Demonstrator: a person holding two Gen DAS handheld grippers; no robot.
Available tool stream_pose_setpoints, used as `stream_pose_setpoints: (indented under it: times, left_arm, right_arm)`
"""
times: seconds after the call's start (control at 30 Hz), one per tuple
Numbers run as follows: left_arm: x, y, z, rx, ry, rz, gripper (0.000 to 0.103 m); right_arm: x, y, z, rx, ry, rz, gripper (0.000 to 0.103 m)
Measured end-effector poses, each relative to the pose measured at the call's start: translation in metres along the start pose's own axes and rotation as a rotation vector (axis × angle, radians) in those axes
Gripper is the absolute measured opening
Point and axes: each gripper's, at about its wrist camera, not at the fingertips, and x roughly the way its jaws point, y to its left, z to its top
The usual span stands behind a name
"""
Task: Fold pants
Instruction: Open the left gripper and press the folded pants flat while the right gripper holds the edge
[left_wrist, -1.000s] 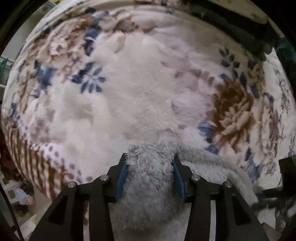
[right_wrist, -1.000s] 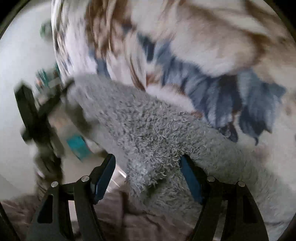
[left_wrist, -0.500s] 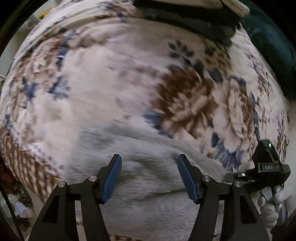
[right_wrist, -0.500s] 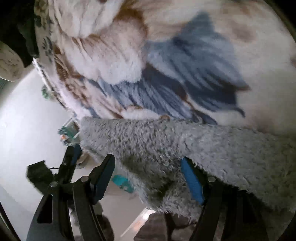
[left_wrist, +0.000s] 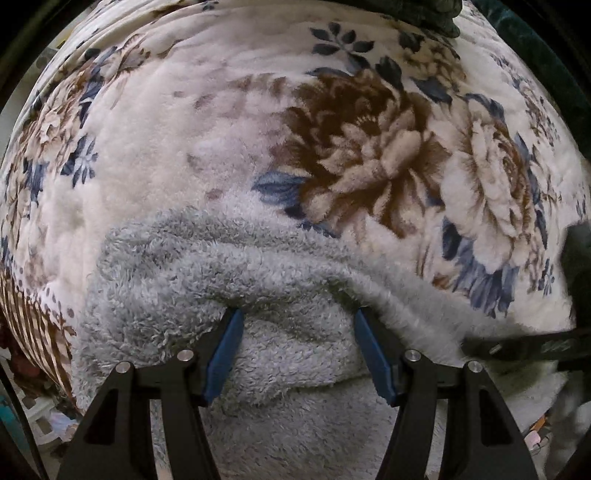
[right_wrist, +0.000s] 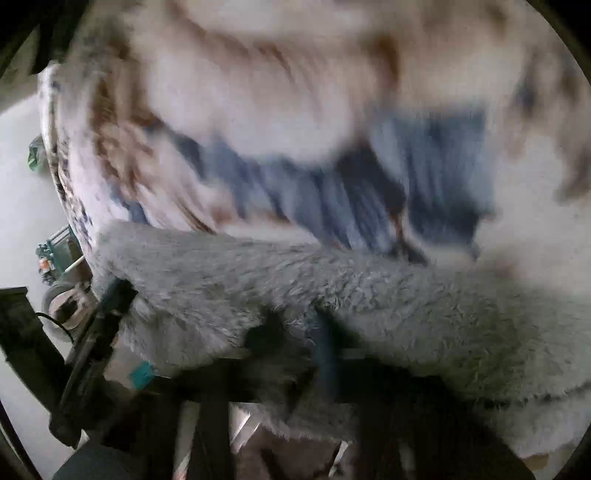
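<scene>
Clearly soft and floppy, the fluffy grey fleece pants (left_wrist: 207, 280) at lower centre suit an edge grip: right gripper (right_wrist: 295, 332) jaws pinch them, left gripper (left_wrist: 297, 350) jaws gape.

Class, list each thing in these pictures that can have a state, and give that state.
grey fleece pants: bunched, lying on the blanket.
floral blanket: spread out beneath them.
left tool: open, pants between its fingers.
right tool: shut on the pants' edge.
</scene>
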Motion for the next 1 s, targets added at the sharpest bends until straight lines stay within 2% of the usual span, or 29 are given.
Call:
stream_pose_setpoints:
  times: [0.1, 0.13, 0.2, 0.23, 0.27, 0.33, 0.43, 0.53, 0.63, 0.7, 0.77, 0.83, 0.93, 0.97, 1.0]
  left_arm:
    - [0.005, 0.001, -0.001, -0.01, 0.005, -0.006, 0.06]
    - [0.005, 0.002, -0.001, -0.015, 0.009, -0.01, 0.06]
    - [0.008, 0.001, -0.001, -0.022, 0.013, -0.013, 0.06]
    - [0.008, 0.001, -0.001, -0.023, 0.014, -0.014, 0.06]
    - [0.007, 0.0, -0.001, -0.023, 0.013, -0.014, 0.06]
    - [0.006, 0.002, -0.002, -0.024, 0.012, -0.017, 0.06]
    - [0.006, -0.001, -0.005, -0.021, 0.013, -0.018, 0.06]
    - [0.009, -0.002, -0.006, -0.013, 0.015, -0.012, 0.06]
    - [0.012, -0.002, -0.005, -0.008, 0.018, -0.007, 0.06]
    - [0.012, -0.001, -0.003, -0.005, 0.019, -0.004, 0.06]
    - [0.013, -0.002, -0.003, -0.001, 0.02, 0.001, 0.06]
    - [0.015, -0.002, -0.003, 0.0, 0.026, -0.001, 0.06]
    - [0.016, -0.003, -0.004, 0.002, 0.026, -0.005, 0.06]
    - [0.016, -0.002, -0.004, 0.003, 0.025, -0.007, 0.06]
    - [0.016, -0.002, -0.004, 0.003, 0.025, -0.007, 0.06]
  right_arm:
    - [-0.044, 0.009, -0.002, -0.011, -0.155, 0.04, 0.006]
    - [-0.055, 0.009, -0.002, -0.019, -0.169, 0.06, 0.007]
    - [-0.061, 0.005, 0.001, -0.021, -0.108, 0.07, 0.012]
    - [-0.06, -0.001, 0.002, -0.002, -0.074, 0.07, 0.026]
    - [-0.056, -0.007, 0.001, 0.022, -0.038, 0.081, 0.048]
    - [-0.046, -0.021, -0.003, 0.056, 0.018, 0.132, 0.069]
    - [-0.014, -0.042, -0.015, 0.098, 0.127, 0.23, 0.069]
    - [0.016, -0.054, -0.022, 0.122, 0.164, 0.253, 0.069]
    - [0.031, -0.059, -0.02, 0.188, 0.113, 0.346, 0.069]
    - [0.032, -0.054, -0.016, 0.225, 0.044, 0.415, 0.064]
    - [0.025, -0.052, -0.014, 0.245, -0.01, 0.409, 0.024]
    - [0.011, -0.051, -0.013, 0.264, -0.075, 0.434, 0.021]
    - [-0.035, -0.052, -0.006, 0.258, -0.215, 0.468, 0.02]
    - [-0.048, -0.05, 0.002, 0.249, -0.235, 0.45, 0.021]
    - [-0.05, -0.048, 0.011, 0.235, -0.209, 0.433, 0.022]
